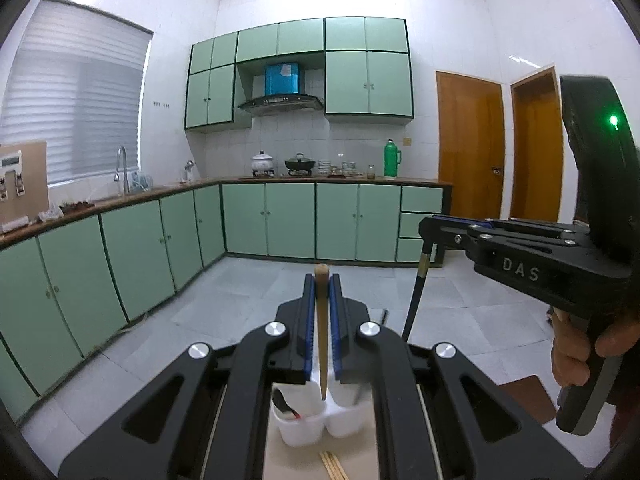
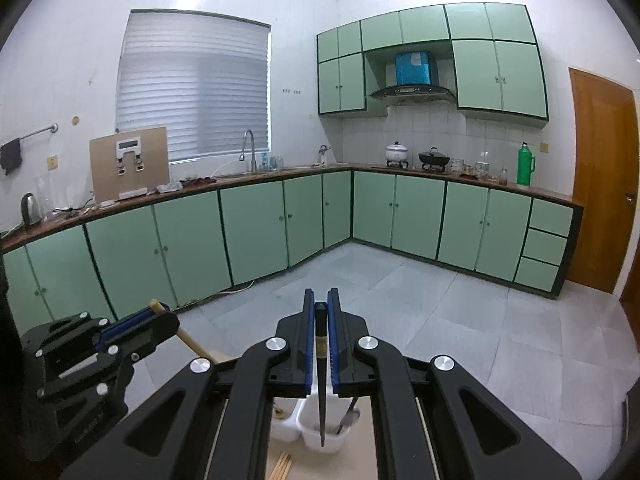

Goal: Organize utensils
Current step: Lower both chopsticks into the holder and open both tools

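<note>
Wooden chopstick (image 1: pixel 321 332) pinched in left gripper (image 1: pixel 321 280) (black chopstick (image 2: pixel 321 376) in right gripper (image 2: pixel 320 294)).

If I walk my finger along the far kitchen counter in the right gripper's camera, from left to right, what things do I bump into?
Kettle → brown board → tap → white pot → black wok → green flask.

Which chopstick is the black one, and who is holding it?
The black chopstick is pinched in the right gripper. The left gripper holds a light wooden chopstick. More pale wooden chopsticks lie loose below.
</note>
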The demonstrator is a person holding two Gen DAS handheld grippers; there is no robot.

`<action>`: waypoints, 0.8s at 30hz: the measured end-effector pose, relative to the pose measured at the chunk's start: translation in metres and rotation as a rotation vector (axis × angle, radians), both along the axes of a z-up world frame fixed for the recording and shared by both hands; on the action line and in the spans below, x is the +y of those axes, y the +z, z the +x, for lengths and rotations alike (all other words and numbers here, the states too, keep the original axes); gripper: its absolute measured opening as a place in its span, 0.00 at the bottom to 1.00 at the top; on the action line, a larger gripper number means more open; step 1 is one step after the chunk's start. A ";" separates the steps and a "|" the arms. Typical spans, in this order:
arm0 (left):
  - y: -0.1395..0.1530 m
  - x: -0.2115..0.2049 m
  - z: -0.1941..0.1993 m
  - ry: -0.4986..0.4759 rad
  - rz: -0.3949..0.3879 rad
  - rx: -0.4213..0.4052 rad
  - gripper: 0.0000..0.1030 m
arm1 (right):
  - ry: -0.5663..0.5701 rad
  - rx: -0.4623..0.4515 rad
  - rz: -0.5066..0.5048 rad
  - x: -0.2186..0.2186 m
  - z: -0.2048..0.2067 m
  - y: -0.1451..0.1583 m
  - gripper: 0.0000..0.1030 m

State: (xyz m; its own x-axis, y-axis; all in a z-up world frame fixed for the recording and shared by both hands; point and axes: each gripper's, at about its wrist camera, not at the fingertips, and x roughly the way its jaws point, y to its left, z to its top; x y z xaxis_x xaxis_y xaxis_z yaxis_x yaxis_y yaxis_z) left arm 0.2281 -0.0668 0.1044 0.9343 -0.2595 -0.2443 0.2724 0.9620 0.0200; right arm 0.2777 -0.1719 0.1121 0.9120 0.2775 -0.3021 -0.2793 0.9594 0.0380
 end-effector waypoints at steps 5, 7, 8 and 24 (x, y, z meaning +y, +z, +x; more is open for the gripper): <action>-0.011 -0.001 0.030 0.015 0.012 0.023 0.06 | -0.031 -0.017 0.013 -0.001 0.035 -0.010 0.06; -0.019 0.000 0.041 0.016 0.010 0.040 0.05 | -0.039 -0.012 0.016 -0.001 0.047 -0.019 0.06; -0.024 0.000 0.047 0.019 0.009 0.051 0.05 | -0.042 -0.003 0.021 -0.001 0.054 -0.024 0.06; -0.070 0.011 0.093 0.025 0.024 0.181 0.06 | -0.032 0.087 0.003 0.004 0.078 -0.081 0.06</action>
